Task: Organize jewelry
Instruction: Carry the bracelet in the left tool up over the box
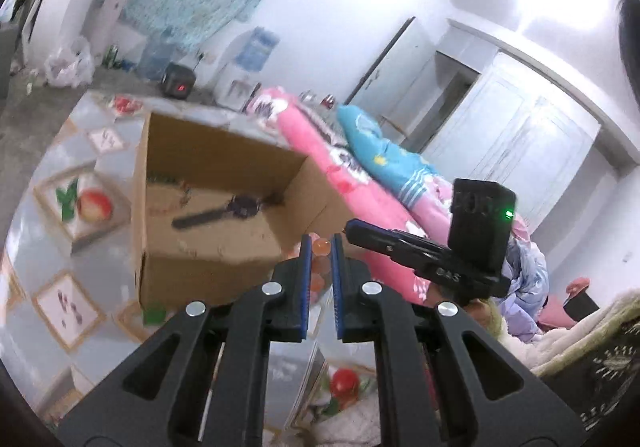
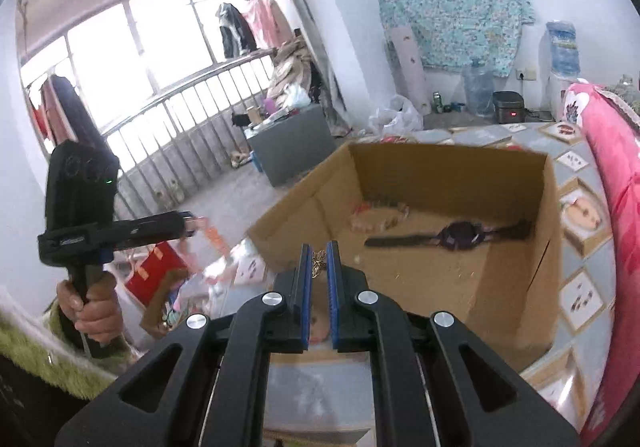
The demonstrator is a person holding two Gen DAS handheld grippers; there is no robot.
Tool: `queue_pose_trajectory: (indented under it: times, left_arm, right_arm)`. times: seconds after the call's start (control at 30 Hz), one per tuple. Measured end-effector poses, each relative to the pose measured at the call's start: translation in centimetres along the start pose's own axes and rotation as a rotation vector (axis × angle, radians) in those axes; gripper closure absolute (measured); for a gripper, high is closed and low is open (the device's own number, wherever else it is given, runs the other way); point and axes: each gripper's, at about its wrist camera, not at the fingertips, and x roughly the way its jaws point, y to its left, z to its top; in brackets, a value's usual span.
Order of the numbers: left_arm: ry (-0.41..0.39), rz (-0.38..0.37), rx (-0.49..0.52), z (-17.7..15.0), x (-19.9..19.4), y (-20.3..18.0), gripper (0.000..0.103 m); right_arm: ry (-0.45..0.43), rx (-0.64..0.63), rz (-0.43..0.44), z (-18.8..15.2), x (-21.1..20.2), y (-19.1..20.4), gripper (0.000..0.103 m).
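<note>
My left gripper (image 1: 321, 243) is shut on a string of orange beads (image 1: 322, 247), which hangs down between its blue pads. In the right wrist view the beads (image 2: 214, 237) dangle blurred from that gripper (image 2: 189, 225), held up left of the box by a hand (image 2: 94, 317). My right gripper (image 2: 319, 251) is shut on a small gold butterfly ornament (image 2: 319, 262), just short of the box's near wall. The open cardboard box (image 2: 516, 287) holds a dark wristwatch (image 2: 460, 237) and beaded bracelets (image 2: 380, 211). The right gripper's tip (image 1: 354, 230) shows beside the left one.
The box (image 1: 180, 275) stands on a table with a fruit-patterned cloth (image 1: 64, 303). A pink rolled quilt (image 1: 352, 183) lies along the table's far side. A red packet (image 2: 156, 273) lies below the left gripper. Window railing and clutter are at the back.
</note>
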Motion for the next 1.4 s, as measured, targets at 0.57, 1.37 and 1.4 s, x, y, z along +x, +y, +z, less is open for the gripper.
queue_pose_trajectory:
  times: [0.57, 1.37, 1.4]
  left_arm:
    - [0.162, 0.156, 0.053, 4.3, 9.7, 3.5, 0.094]
    - [0.464, 0.067, 0.013, 3.1, 20.3, 2.3, 0.089]
    - [0.476, 0.099, 0.022, 2.7, 20.7, 2.3, 0.083]
  right_arm:
    - [0.536, 0.192, -0.149, 5.1, 15.2, -9.7, 0.094]
    - [0.095, 0.370, -0.101, 4.3, 1.4, -13.7, 0.080]
    - [0.091, 0.371, -0.103, 4.3, 1.2, -13.9, 0.080]
